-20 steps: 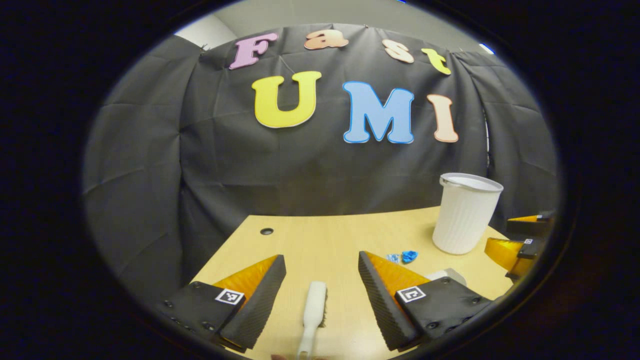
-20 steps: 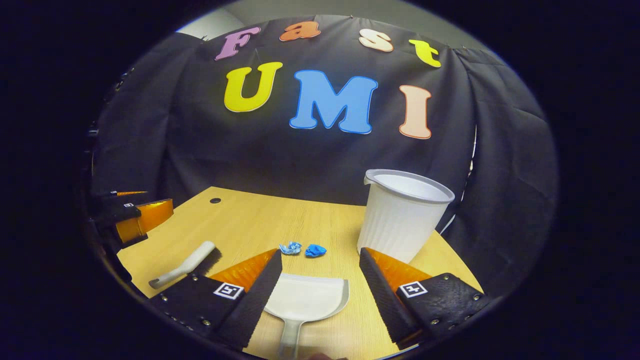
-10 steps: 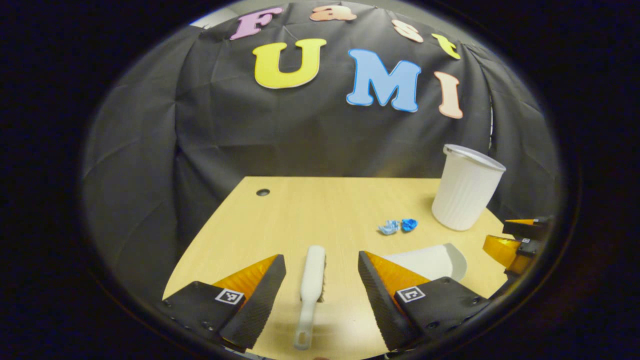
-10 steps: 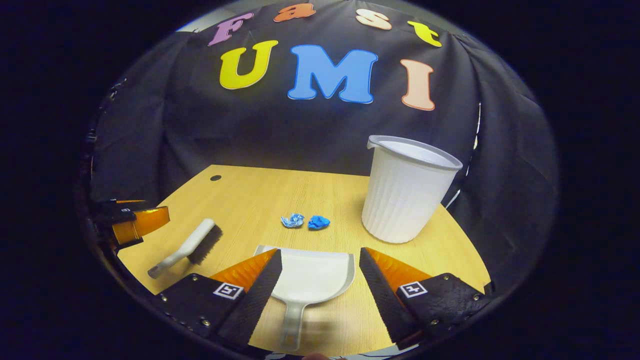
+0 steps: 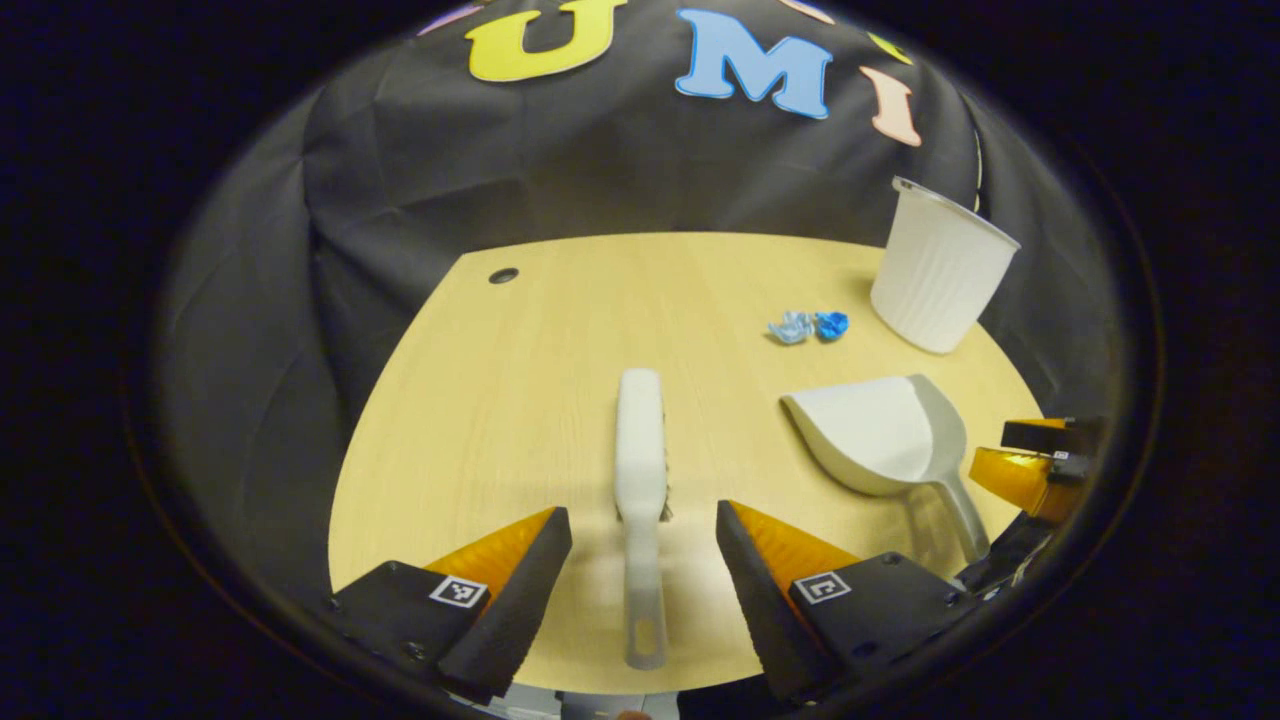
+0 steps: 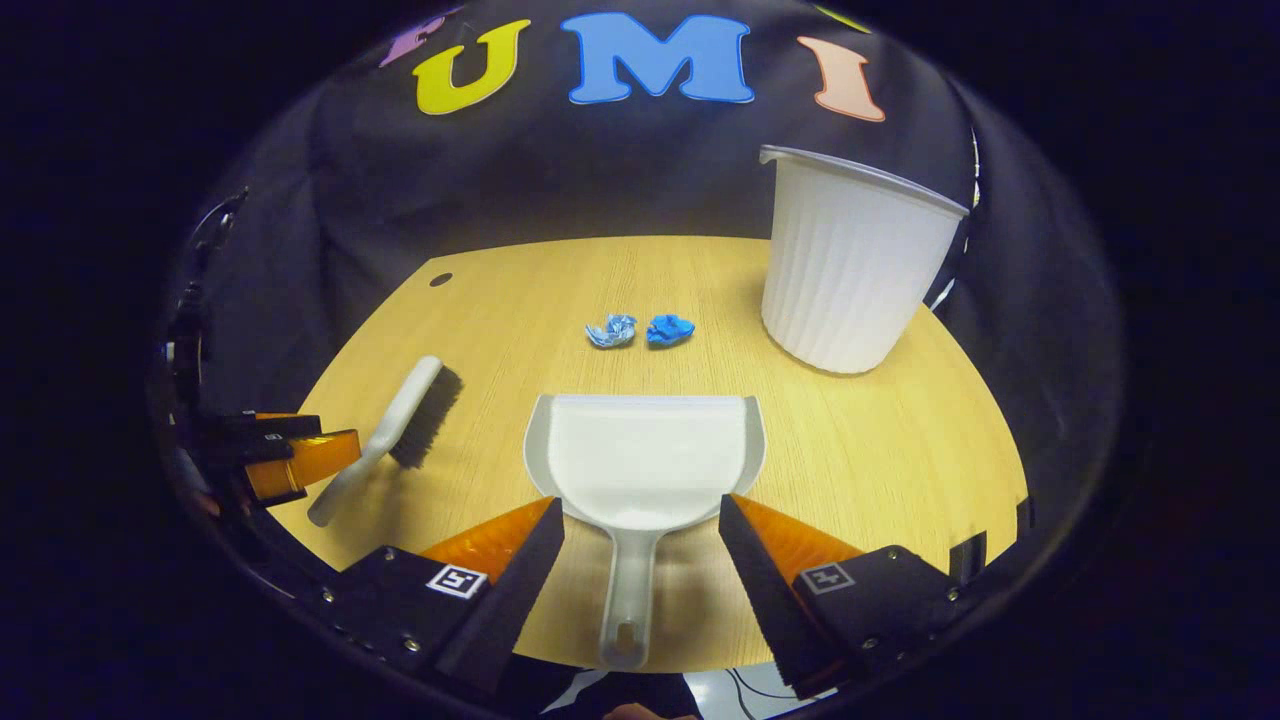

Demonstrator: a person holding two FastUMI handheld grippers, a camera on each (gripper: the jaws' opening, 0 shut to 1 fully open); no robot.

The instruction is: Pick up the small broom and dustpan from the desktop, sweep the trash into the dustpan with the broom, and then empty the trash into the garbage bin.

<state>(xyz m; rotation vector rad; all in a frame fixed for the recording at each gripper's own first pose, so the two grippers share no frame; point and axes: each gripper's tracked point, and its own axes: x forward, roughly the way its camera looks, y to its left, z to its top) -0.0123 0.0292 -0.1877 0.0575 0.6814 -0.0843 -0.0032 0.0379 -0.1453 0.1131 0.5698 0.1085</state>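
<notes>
A small white broom (image 5: 641,470) lies flat on the wooden desktop (image 5: 560,330), its handle pointing toward me between the spread fingers of my left gripper (image 5: 643,527), which is open and above it. The white dustpan (image 6: 648,462) lies flat with its handle between the spread fingers of my right gripper (image 6: 641,530), also open. Two crumpled blue scraps of trash (image 6: 641,330) sit just beyond the dustpan's mouth. The broom (image 6: 400,425) and the left gripper (image 6: 290,455) appear at the left of the right gripper view; the dustpan (image 5: 885,440) and the right gripper (image 5: 1040,465) at the right of the left gripper view.
A white ribbed garbage bin (image 6: 850,270) stands upright at the desk's far right, also seen as the bin (image 5: 940,275) in the left gripper view. A small round cable hole (image 5: 503,275) sits at the far left corner. The near desk edge lies just under both grippers.
Both grippers have risen and tilted downward, so more of the desktop shows. The broom and dustpan handles now lie fully between the fingers. Nothing on the desk has moved.
</notes>
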